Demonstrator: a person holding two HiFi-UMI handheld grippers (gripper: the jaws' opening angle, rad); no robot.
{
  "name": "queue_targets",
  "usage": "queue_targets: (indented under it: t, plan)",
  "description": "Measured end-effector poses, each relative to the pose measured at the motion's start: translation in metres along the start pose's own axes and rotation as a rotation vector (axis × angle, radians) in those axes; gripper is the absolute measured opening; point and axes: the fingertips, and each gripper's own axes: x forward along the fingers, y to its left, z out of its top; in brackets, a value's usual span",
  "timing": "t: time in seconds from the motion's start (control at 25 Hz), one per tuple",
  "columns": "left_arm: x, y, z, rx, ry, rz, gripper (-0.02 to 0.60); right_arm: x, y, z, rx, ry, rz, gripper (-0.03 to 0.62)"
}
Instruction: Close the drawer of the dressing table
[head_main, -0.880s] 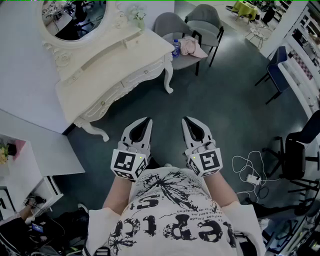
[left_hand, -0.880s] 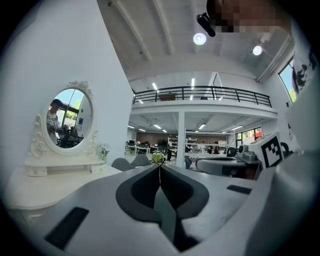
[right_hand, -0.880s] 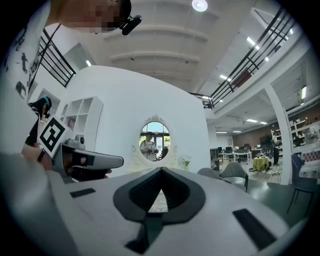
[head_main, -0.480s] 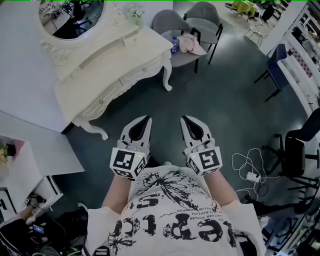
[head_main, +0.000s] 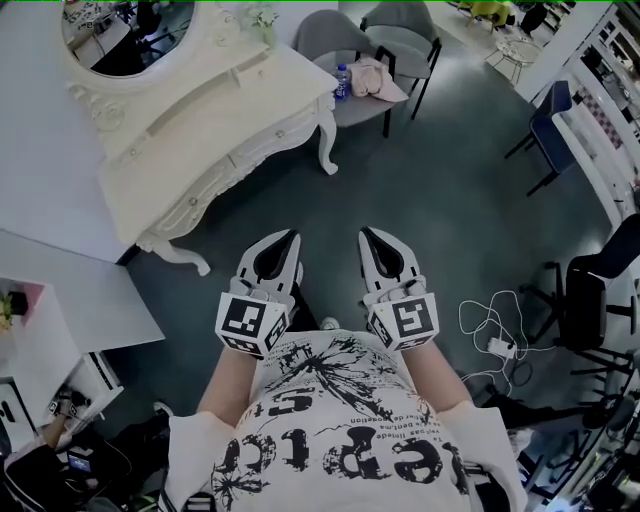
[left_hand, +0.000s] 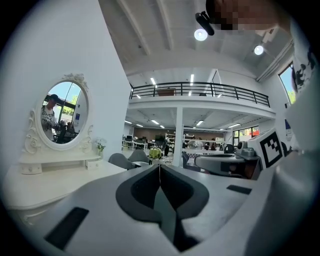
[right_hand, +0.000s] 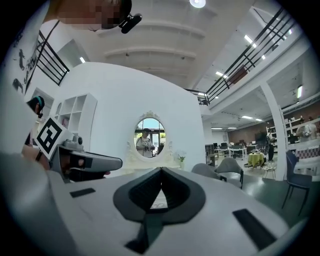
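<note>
Dressing table (head_main: 225, 105) drawers (head_main: 268, 142) flush | left claw (head_main: 292, 237) pressed together | right claw (head_main: 366, 233) pressed together

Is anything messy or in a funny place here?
A little. A pink cloth and a bottle sit on the grey chair beside the dressing table, and a white cable sprawls loose on the floor. The table's drawers look pushed in.
</note>
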Motion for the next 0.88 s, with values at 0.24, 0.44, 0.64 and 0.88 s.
queue_targets:
  t: [0.24,0.44,0.64,0.88]
  plan:
    - [0.026,0.040,0.006,-0.012,0.003,0.018,0.018,0.042,-0.017,-0.003,0.027,0.013,-0.022,0.017]
    - [0.065,0.076,0.004,-0.039,0.006,0.003,0.018,0.088,-0.034,-0.006,0.013,0.041,-0.039,0.017]
    - [0.118,0.134,0.021,-0.049,-0.013,-0.017,0.020,0.165,-0.056,0.004,-0.012,0.060,-0.051,0.017]
    - [0.177,0.231,0.055,-0.055,-0.043,-0.010,0.020,0.270,-0.076,0.026,-0.019,0.066,-0.063,0.017]
